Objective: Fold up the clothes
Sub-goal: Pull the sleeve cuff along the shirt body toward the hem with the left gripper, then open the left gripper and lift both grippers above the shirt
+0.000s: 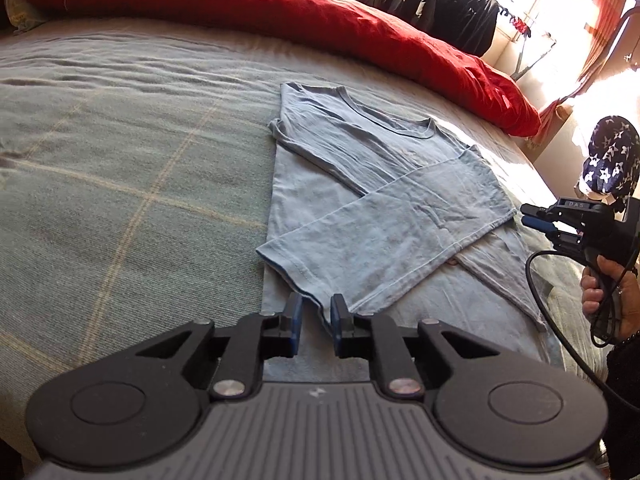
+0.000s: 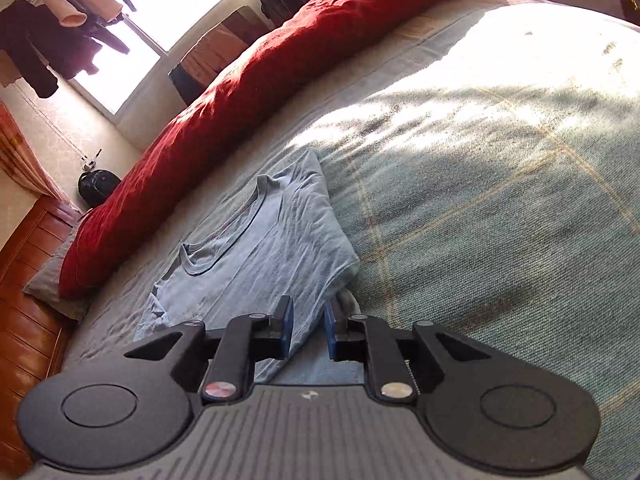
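Daylight floods in from a window [image 1: 560, 4] far ahead and right of the left claw [image 1: 316, 322], blown out to white glare there, and from the window [image 2: 132, 40] up and left of the right claw [image 2: 308, 330]. Ahead and right of the right claw a sunlit patch on the bed [image 2: 500, 60] is washed out, with soft shadows mottling its near edge. Both views are sharp at centre, while fisheye distortion bows the bed and darkens the corners.

blue t-shirt [image 2: 264, 248] between open tool [image 2: 308, 330]
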Demonstrator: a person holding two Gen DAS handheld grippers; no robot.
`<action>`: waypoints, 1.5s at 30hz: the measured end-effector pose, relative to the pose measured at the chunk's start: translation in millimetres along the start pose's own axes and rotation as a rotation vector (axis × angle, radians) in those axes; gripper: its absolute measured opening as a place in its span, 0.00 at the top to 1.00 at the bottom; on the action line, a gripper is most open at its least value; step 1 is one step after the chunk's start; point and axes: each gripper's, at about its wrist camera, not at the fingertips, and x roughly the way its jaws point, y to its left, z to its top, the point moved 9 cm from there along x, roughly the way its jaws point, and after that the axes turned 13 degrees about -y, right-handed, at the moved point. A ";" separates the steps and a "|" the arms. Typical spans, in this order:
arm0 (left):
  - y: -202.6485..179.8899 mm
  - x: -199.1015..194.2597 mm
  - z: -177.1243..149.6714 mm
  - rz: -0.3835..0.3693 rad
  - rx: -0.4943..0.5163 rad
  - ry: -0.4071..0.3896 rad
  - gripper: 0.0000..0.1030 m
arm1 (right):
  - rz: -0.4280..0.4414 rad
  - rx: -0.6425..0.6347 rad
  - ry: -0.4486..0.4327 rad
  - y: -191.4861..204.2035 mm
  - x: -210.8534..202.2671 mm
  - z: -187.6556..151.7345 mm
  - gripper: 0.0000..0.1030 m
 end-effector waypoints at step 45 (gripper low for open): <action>-90.6 143.2 27.6 -0.253 0.193 0.072 0.43 | -0.016 -0.251 0.081 -13.1 175.7 79.6 0.98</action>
